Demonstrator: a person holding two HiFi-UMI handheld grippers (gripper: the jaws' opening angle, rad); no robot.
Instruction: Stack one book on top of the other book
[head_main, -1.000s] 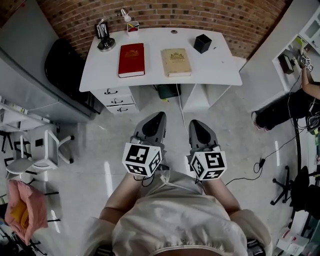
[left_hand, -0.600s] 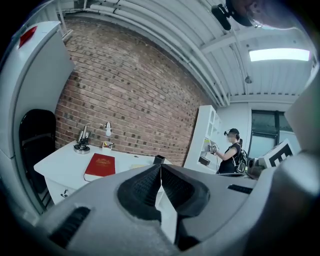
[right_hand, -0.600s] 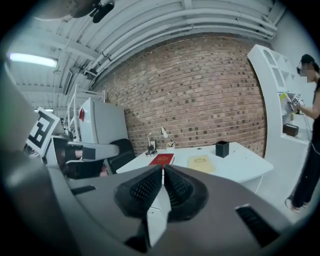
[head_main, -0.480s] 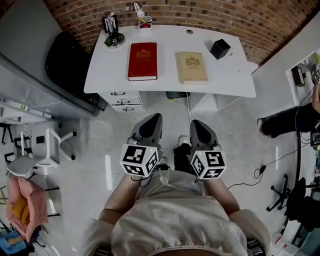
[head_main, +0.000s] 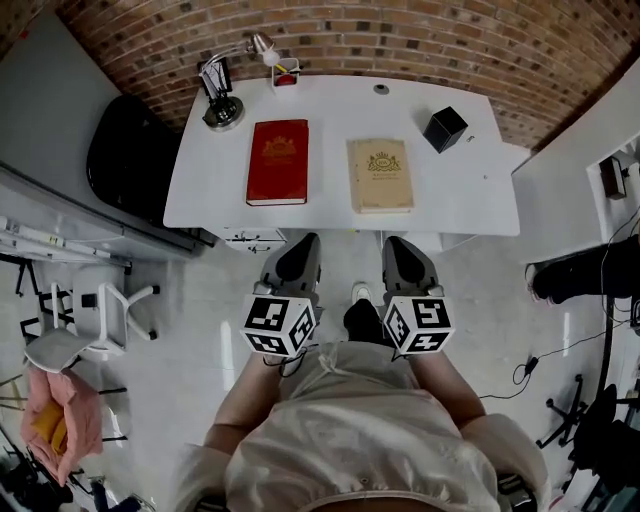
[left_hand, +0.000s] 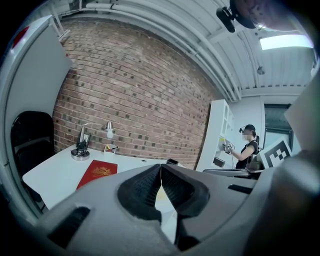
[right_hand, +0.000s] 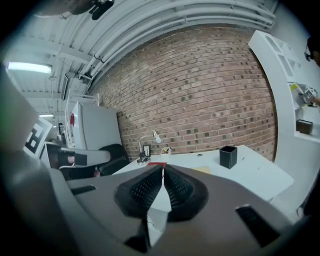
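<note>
A red book (head_main: 278, 161) and a tan book (head_main: 379, 174) lie flat side by side on the white desk (head_main: 470, 195), the red one at the left. My left gripper (head_main: 300, 248) and right gripper (head_main: 397, 252) hover side by side just short of the desk's near edge, both shut and empty. In the left gripper view the red book (left_hand: 97, 173) lies ahead at the left, with the shut left gripper (left_hand: 160, 169) in front. The right gripper view has its shut right gripper (right_hand: 163, 171) covering most of both books; a tan sliver (right_hand: 204, 170) peeks out.
At the desk's back stand a lamp (head_main: 225, 98), a small red-and-white holder (head_main: 285, 75) and a black cube-shaped pot (head_main: 444, 128). A black chair (head_main: 128, 160) stands left of the desk and a white chair (head_main: 85, 325) at the far left. Drawers sit under the desk's left half.
Both grippers have travelled forward toward the desk, which now sits lower and closer in the head view. The jaws stayed shut and the books have not moved.
</note>
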